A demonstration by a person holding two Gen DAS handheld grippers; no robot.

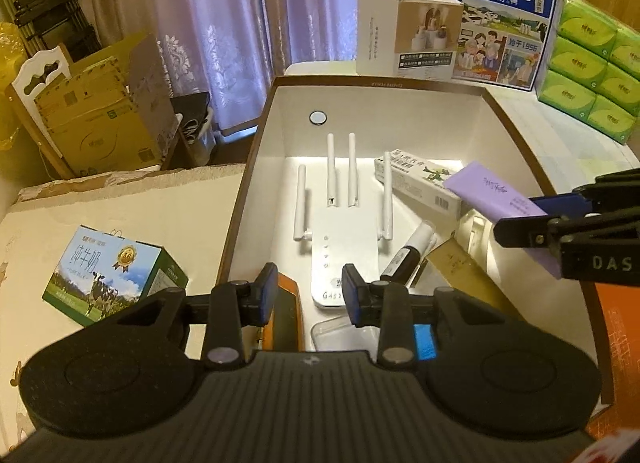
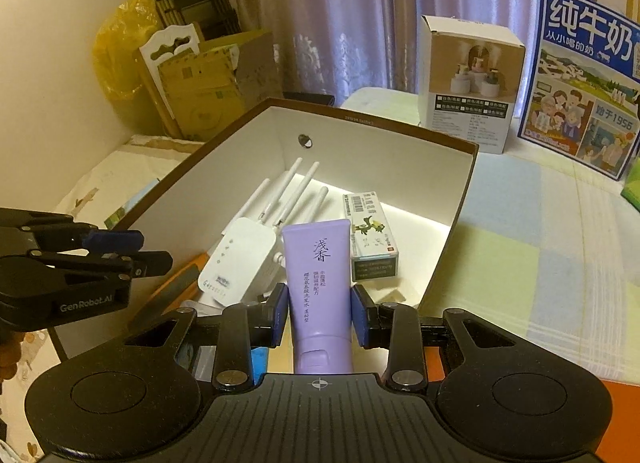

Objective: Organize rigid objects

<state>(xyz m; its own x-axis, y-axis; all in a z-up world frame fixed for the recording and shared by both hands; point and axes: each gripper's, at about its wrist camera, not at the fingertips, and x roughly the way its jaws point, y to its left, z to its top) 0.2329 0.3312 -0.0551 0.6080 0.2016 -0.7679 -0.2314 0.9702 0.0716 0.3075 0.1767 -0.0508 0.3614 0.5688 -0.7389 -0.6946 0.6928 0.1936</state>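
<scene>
A brown-rimmed white box [image 1: 276, 135] [image 2: 452, 207] holds a white router [image 1: 344, 231] [image 2: 236, 255] with several antennas, a white and green carton [image 1: 420, 183] [image 2: 372, 235] and a small dark bottle [image 1: 408, 255]. My right gripper [image 2: 320, 313] [image 1: 532, 219] is shut on a purple tube [image 2: 318, 275] [image 1: 488, 191] and holds it over the box's near right part. My left gripper [image 1: 310, 295] [image 2: 152, 251] is open and empty above the box's near edge, over the router's base.
A small milk carton [image 1: 108, 275] lies on the bed left of the box. Behind the box stand a white product box [image 1: 404, 31] [image 2: 468, 83], a blue milk case [image 1: 504, 19] [image 2: 584, 87] and green tissue packs [image 1: 592, 63]. Cardboard boxes [image 1: 100, 111] stand far left.
</scene>
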